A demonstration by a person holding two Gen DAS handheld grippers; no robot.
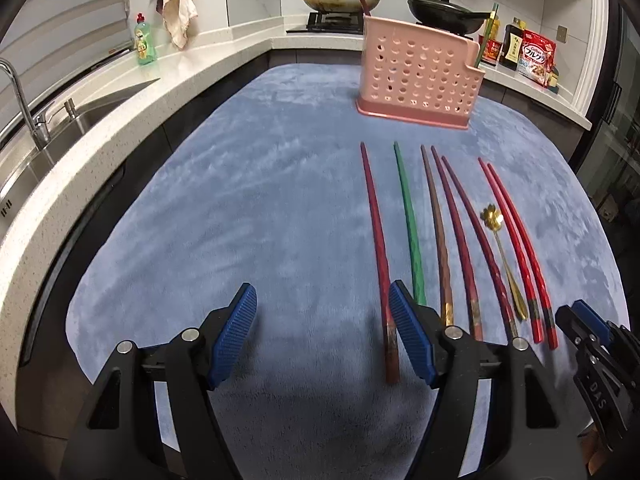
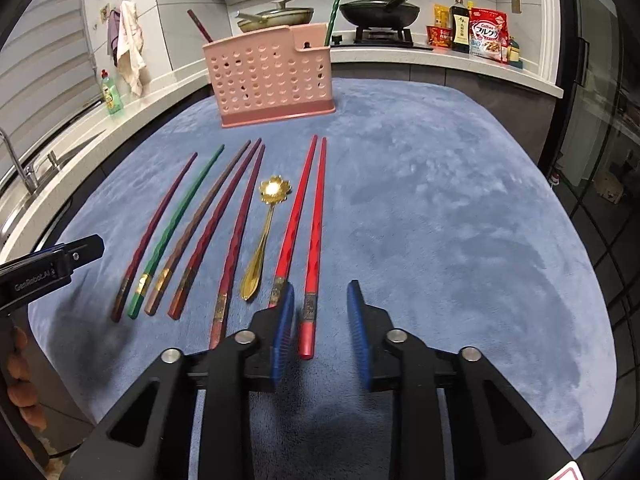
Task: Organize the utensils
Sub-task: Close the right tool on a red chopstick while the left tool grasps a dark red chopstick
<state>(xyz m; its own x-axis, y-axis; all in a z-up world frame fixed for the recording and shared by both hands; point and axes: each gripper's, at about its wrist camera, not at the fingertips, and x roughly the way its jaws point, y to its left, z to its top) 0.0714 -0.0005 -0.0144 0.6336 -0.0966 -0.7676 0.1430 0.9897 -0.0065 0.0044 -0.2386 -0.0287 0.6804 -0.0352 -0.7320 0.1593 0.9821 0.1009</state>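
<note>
Our right claw (image 2: 320,332) sits released around the far-right bright red plastic chopstick (image 2: 314,240), not clenched yet; our left claw (image 1: 322,340) is released, waiting.

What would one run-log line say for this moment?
left gripper: open, empty | right gripper: open, straddling bright red chopstick | pink perforated plastic holder: two chopsticks
</note>
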